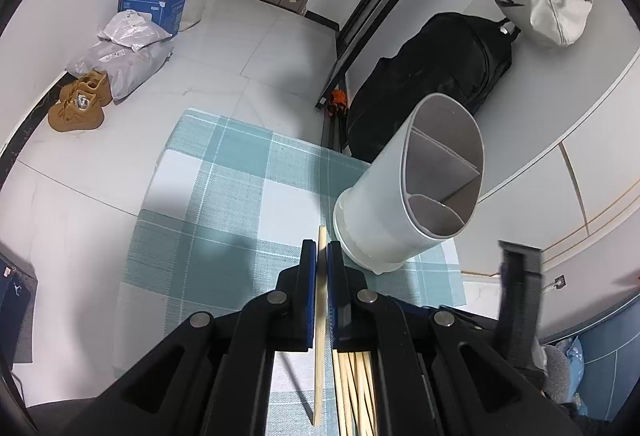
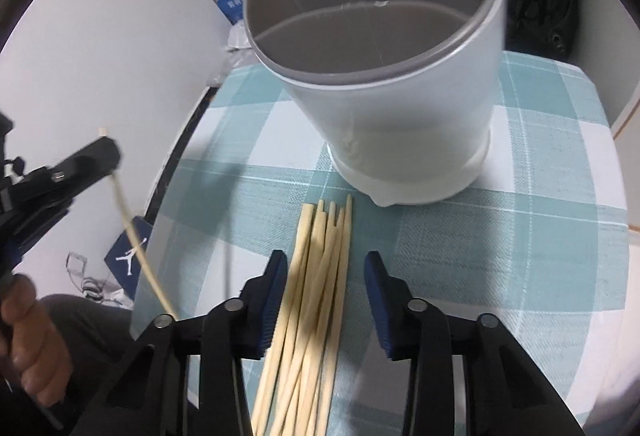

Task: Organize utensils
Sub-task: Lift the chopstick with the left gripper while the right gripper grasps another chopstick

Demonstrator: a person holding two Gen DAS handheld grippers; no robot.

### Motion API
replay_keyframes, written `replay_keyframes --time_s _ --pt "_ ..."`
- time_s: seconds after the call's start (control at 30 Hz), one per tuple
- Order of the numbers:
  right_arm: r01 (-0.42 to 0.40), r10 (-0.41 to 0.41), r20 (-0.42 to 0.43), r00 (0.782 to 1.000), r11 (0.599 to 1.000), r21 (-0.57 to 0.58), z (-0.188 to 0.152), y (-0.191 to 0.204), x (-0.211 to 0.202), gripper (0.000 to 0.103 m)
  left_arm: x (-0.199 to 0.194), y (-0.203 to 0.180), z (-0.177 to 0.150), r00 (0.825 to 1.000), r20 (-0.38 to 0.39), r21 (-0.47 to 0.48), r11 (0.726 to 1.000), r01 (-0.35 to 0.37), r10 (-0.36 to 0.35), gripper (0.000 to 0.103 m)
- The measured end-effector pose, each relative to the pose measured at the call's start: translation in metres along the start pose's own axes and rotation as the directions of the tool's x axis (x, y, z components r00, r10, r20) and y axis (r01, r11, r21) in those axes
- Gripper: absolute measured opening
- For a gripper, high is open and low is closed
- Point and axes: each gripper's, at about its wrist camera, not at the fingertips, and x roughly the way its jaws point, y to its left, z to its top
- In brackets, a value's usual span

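Risk: right tongs [image 2: 325, 278], half-open & straddling the chopstick bundle [image 2: 316, 276] on the tabletop [image 2: 540, 236] w/o gripping, could grab several or scatter them, while left tongs [image 1: 322, 256], clamped on one chopstick [image 1: 320, 336], angle down beside the holder [image 1: 408, 187].

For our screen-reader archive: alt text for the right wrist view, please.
The right gripper, jaws apart, straddles a pile of chopsticks on a checked cloth, before a white divided holder. At left, the left gripper holds one chopstick.
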Motion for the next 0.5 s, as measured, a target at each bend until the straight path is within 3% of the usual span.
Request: replay_keyframes --time_s 0.23,0.3,0.37,0.5 --pt "0.095 -0.095 -0.048 0.994 0.995 -0.021 0.006 0.008 0.015 0.025 -0.006 0.003 0.001 1.000 0.011 -0.006 1.000 0.016 -0.016 0.001" --pt "0.117 -0.118 -0.057 0.991 0.993 -0.033 0.006 0.012 0.021 0.015 -0.008 0.003 0.001 1.000 0.015 -0.005 1.000 0.017 -0.017 0.001" --pt "0.145 -0.147 -0.058 0.987 0.989 -0.037 0.007 0.014 0.023 0.012 -0.010 0.003 0.001 1.000 0.018 -0.005 1.000 0.020 -0.020 0.001" --pt "0.142 -0.142 -0.033 0.989 0.990 -0.027 0.007 0.011 0.019 0.004 -0.010 0.005 0.001 1.000 0.017 -0.010 1.000 0.018 -0.018 0.001"
